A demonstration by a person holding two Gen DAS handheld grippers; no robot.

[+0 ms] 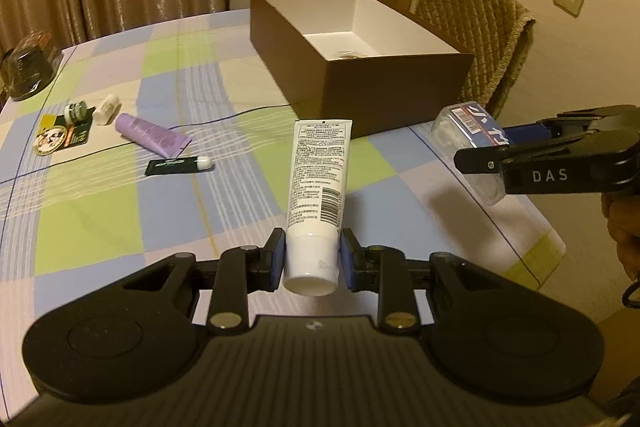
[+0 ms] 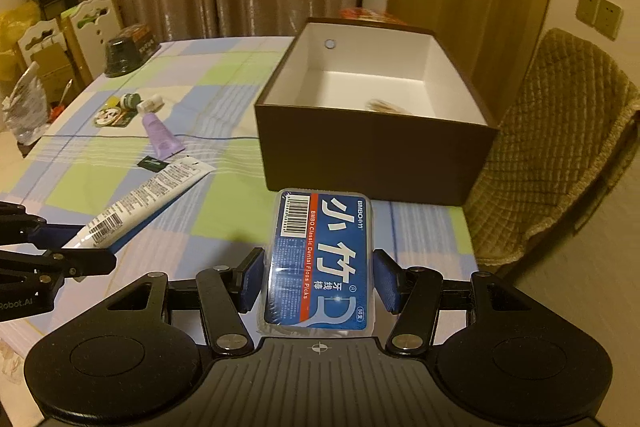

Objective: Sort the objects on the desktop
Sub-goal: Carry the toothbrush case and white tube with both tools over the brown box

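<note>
My left gripper [image 1: 312,259] is shut on the cap end of a white tube [image 1: 318,183], which it holds above the checked tablecloth. My right gripper [image 2: 320,279] is shut on a clear dental floss pick box [image 2: 322,259] with a blue label. That same floss box [image 1: 472,135] shows at the right of the left wrist view. In the right wrist view the white tube [image 2: 152,191] appears at the left. An open brown box [image 2: 372,119] with a white inside stands ahead of both grippers, a small item lying on its floor.
On the tablecloth [image 1: 120,211] lie a purple tube [image 1: 150,135], a small dark green tube [image 1: 178,165], a small white bottle [image 1: 106,109], a green jar [image 1: 76,111] and a round-badged card [image 1: 56,137]. A quilted chair [image 2: 560,147] stands right of the box.
</note>
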